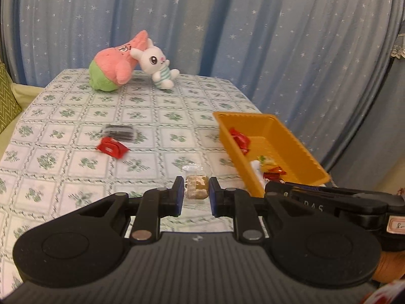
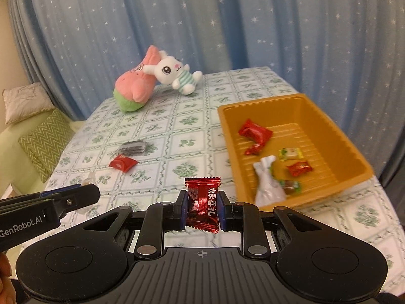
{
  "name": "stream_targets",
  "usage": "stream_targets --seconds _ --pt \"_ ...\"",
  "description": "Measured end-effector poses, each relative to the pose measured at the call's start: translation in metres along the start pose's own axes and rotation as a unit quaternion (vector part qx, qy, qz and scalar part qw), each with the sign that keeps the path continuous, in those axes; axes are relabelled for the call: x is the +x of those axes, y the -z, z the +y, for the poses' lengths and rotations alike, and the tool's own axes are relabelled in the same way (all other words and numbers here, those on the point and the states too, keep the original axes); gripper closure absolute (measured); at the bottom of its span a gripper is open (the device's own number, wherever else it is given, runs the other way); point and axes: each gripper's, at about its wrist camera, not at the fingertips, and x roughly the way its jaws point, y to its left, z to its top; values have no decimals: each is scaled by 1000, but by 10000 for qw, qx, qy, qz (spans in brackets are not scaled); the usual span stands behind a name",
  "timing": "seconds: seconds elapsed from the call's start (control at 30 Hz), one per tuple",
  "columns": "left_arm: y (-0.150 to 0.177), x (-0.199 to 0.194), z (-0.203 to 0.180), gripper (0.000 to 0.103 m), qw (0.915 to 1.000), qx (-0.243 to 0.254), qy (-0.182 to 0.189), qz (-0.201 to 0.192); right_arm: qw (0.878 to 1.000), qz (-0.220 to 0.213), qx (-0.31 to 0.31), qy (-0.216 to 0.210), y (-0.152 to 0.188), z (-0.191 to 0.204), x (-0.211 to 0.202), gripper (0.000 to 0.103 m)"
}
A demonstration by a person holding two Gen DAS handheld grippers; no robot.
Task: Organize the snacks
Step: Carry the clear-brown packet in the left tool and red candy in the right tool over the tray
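Snacks, loose and binned, catalogued against the orange tray (image 2: 298,106) as landmark.

Hidden or unclear: the tray's near corner is covered in the left wrist view by the right gripper's body. The print on most wrappers is too small to be read. The contents of the dark packet (image 2: 133,147) are blurred and cannot be identified. The tray's right wall is smeared by motion blur.

Held items: a clear-wrapped biscuit-coloured snack (image 1: 197,186) is clamped between the narrowed jaws of the left gripper (image 1: 197,193), just left of the tray's near end. A glossy red sachet (image 2: 203,204) with white characters and crimped ends is pinched upright in the right gripper (image 2: 202,209), also left of the tray's near corner.

Inside the tray: a large red pack (image 2: 255,131), a small red twist (image 2: 253,149) beside it, a yellow-green sweet (image 2: 290,153), a small red sweet (image 2: 299,168), a white wrapped piece (image 2: 267,182) and a green-ended sweet (image 2: 291,186) are seen on the ribbed floor.

Left of the tray, well apart: a flat red pack (image 2: 123,163) lies on the green-patterned tablecloth (image 2: 192,136), with the dark packet just beyond it.

Beyond the tray, at the far edge: a pink-and-green plush (image 2: 135,86) is leaned on by a white rabbit plush (image 2: 174,74), before a blue starred curtain (image 2: 227,25).
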Motion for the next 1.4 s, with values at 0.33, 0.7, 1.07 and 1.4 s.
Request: stream_targets --seconds 0.33,0.7,1.07,1.4 --pt "5 -13 -30 85 9999 70 141 47 9997 -201 29 155 5 -24 -38 79" --pt "3 -5 -57 85 9992 193 327 103 9982 -339 337 350 1 -62 -55 79" --pt "-3 18 -88 85 9980 305 505 230 9957 -471 624 493 -8 -96 -64 79" --pt "-9 40 -111 85 9965 430 629 334 9936 -487 819 602 -13 -125 -64 79"
